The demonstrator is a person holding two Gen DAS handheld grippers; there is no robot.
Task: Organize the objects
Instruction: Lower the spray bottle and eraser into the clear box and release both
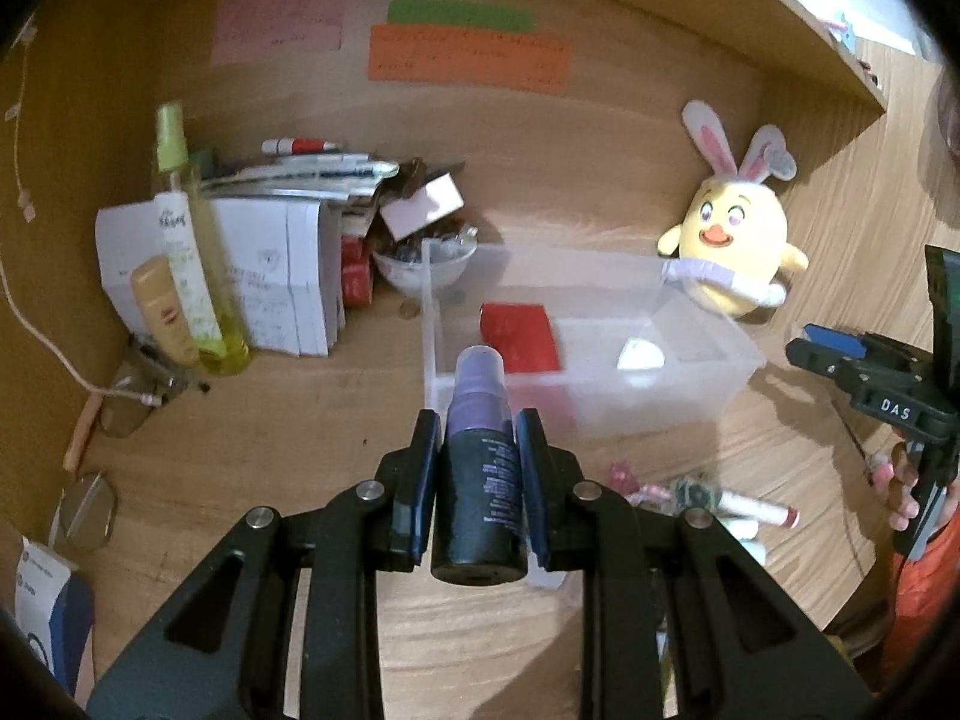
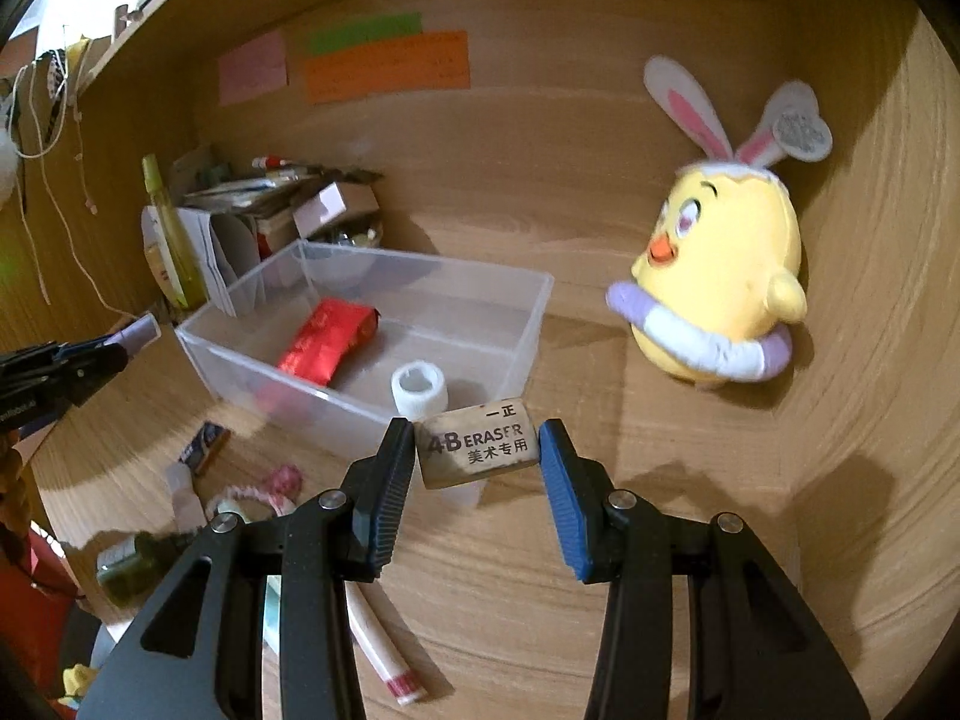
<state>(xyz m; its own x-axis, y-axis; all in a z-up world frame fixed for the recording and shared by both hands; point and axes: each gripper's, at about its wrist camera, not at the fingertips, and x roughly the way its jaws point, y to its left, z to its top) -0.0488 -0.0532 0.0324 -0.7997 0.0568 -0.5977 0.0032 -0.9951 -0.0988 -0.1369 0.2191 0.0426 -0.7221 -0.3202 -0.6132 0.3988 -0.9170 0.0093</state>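
eraser (image 2: 477, 443) in right tongs (image 2: 478, 450) — bottle (image 1: 480, 462) in left tongs (image 1: 478, 456)

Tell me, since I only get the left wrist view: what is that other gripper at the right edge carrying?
Observer: The right gripper is clamped on a beige eraser printed with 4B.
Operator: And the white blob inside the clear bin?
Observer: The right wrist view shows it is a hollow white roll, standing on end in the clear bin near the red packet.
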